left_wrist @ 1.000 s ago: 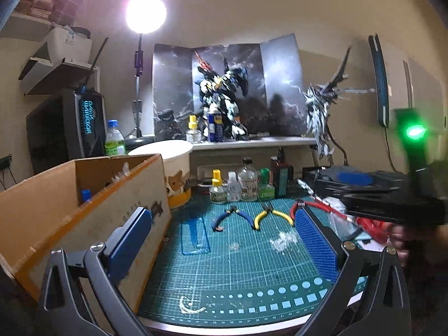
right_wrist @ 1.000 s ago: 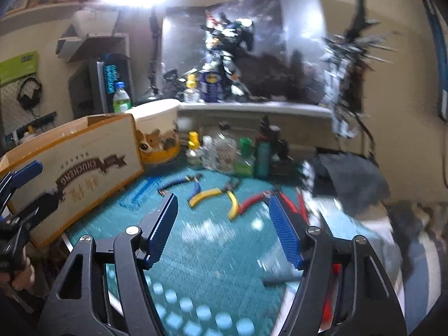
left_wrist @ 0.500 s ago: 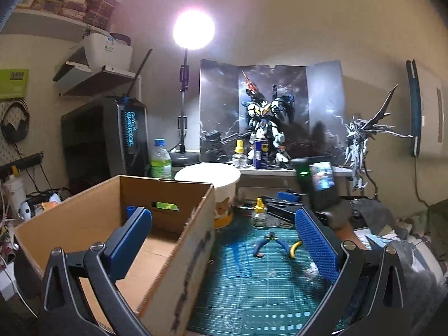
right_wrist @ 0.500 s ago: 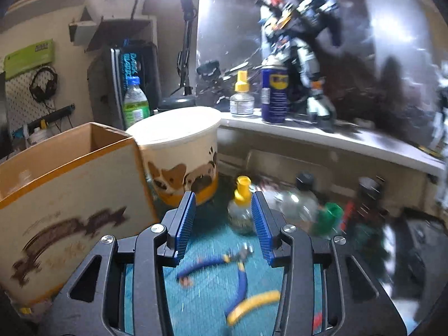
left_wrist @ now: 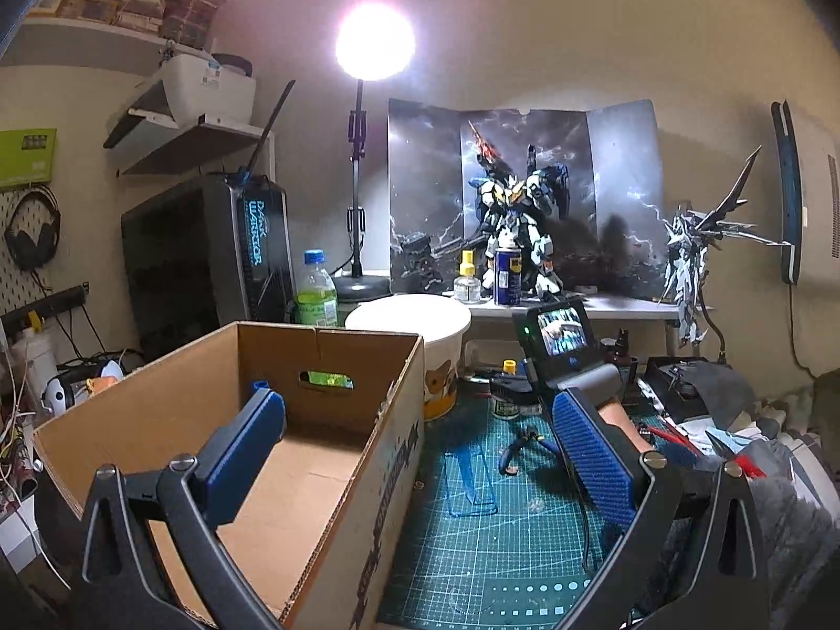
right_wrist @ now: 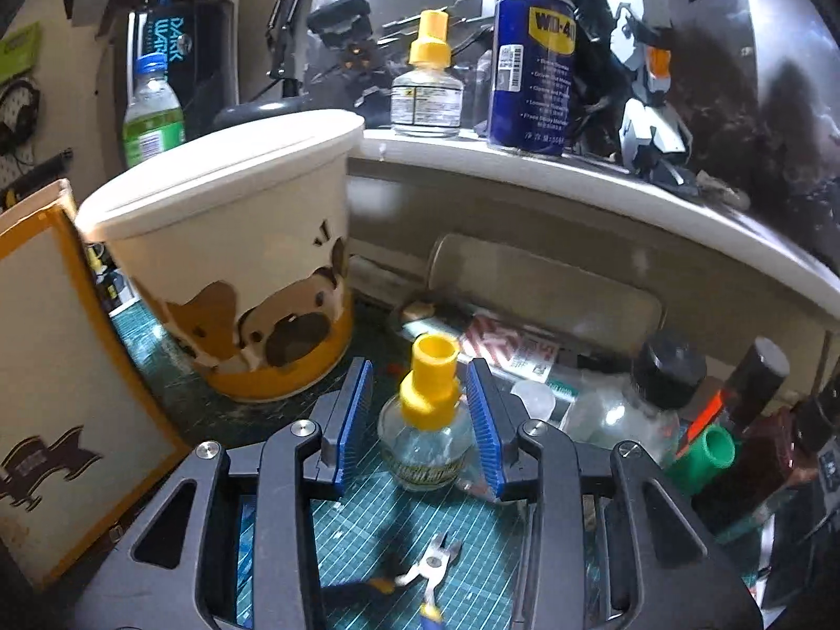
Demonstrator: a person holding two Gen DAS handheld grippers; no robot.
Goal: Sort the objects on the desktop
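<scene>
Right gripper (right_wrist: 420, 420) straddling a small glass bottle with a yellow cap (right_wrist: 428, 420), which stands on the green cutting mat (right_wrist: 367, 525) just in front of the dog-printed paper tub (right_wrist: 236, 273). The blue pads (right_wrist: 354, 420) sit narrowly to either side of the bottle's neck and shoulder, and a sliver of gap shows on each side, so contact is not yet evident. Judged step: closing on the bottle. A sound grip would centre the pads on the glass body below the cap, where the walls are widest, and close evenly so the bottle does not tip toward the black-capped bottle (right_wrist: 651, 394) and green-capped bottle (right_wrist: 703, 454) beside it. Blue-handled nippers (right_wrist: 420, 577) lie on the mat nearer the camera than the bottle.

Left gripper (left_wrist: 420, 462) hangs spread wide and empty over the near corner of the open cardboard box (left_wrist: 157, 409), which stands just beside the tub; a blue object (left_wrist: 260, 384) shows at the box's far wall.
</scene>
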